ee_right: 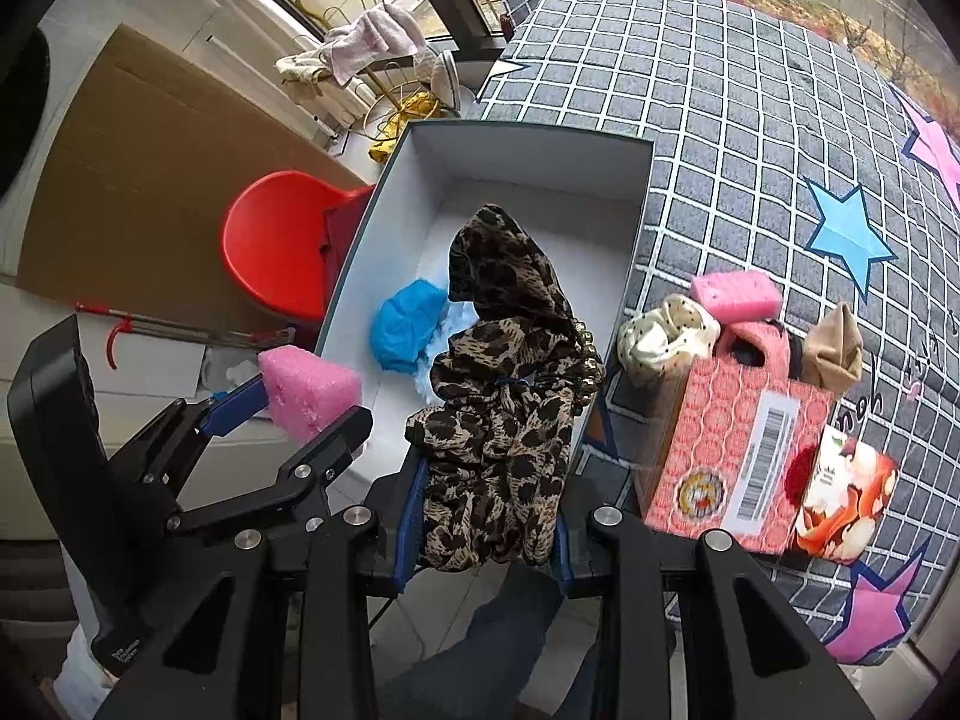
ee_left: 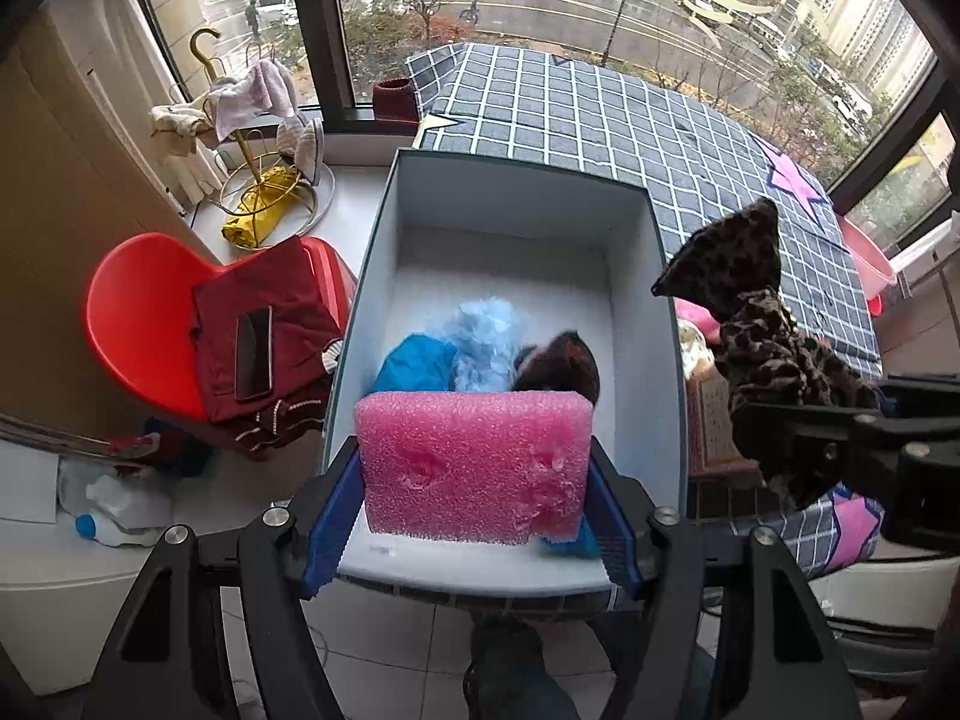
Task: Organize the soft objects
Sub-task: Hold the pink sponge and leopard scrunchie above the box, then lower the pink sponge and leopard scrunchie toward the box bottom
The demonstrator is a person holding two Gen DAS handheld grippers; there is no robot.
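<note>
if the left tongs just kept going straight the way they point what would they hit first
Probably the white floor of the open box: the left tongs, shut on the pink sponge, point down into its near end. Depth is unclear.

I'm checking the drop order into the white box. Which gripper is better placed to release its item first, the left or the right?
Left, probably. The left gripper holds the pink sponge over the white box, at its near end. The right gripper holds the leopard scarf beside the box's right wall in the left wrist view.
</note>
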